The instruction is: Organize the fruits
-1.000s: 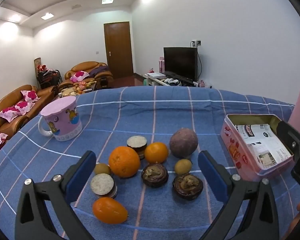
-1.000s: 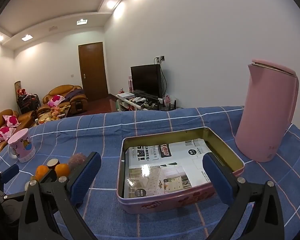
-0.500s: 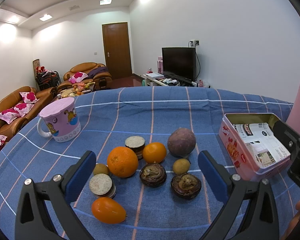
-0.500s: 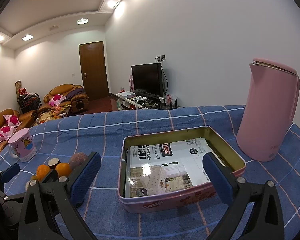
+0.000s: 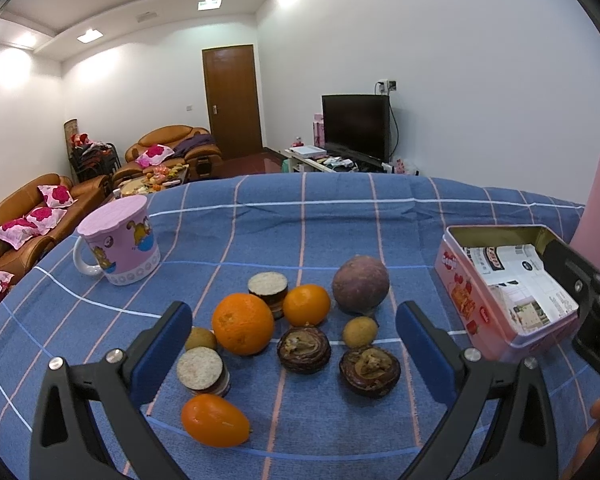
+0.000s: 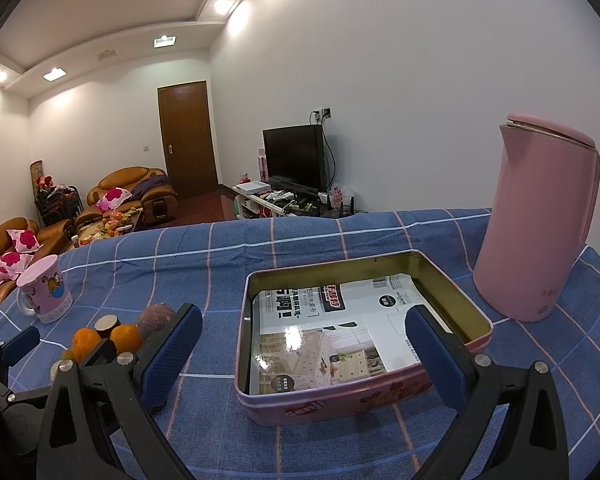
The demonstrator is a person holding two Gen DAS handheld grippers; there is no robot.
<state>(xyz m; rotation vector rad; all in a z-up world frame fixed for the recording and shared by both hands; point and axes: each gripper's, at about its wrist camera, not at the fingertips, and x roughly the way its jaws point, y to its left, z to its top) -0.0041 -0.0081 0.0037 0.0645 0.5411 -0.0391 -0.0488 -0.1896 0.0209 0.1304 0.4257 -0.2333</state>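
The fruit sits in a loose cluster on the blue checked cloth [image 5: 340, 216], straight ahead of the left gripper [image 5: 294, 344]: a large orange [image 5: 243, 329], a smaller orange [image 5: 306, 305] just beside it, an oval orange fruit [image 5: 215, 421] nearest the camera, a dull purple round fruit [image 5: 361, 284] at the back, 2 small tan fruits [image 5: 360, 332], 2 dark opened halves [image 5: 304, 349] showing brownish pulp, and 2 dark pieces with pale cut faces [image 5: 199, 369]. The whole oranges look firm and fairly heavy, with a pebbled skin that should grip well if taken across the widest part; being round, they may roll if nudged off-centre. The opened halves look soft and messy inside, so holding them low by the outer rind seems safest. The small tan fruits are light and could squirt out of a hard pinch. The left gripper's jaws stand wide apart and hold nothing. To the right lies the pink tin [image 6: 364, 404], open, lined with a printed sheet, no fruit in it; the right gripper [image 6: 302, 350] hovers over it, also wide and empty. A pink mug [image 5: 120, 250] and a pink kettle [image 6: 536, 220] stand further out.
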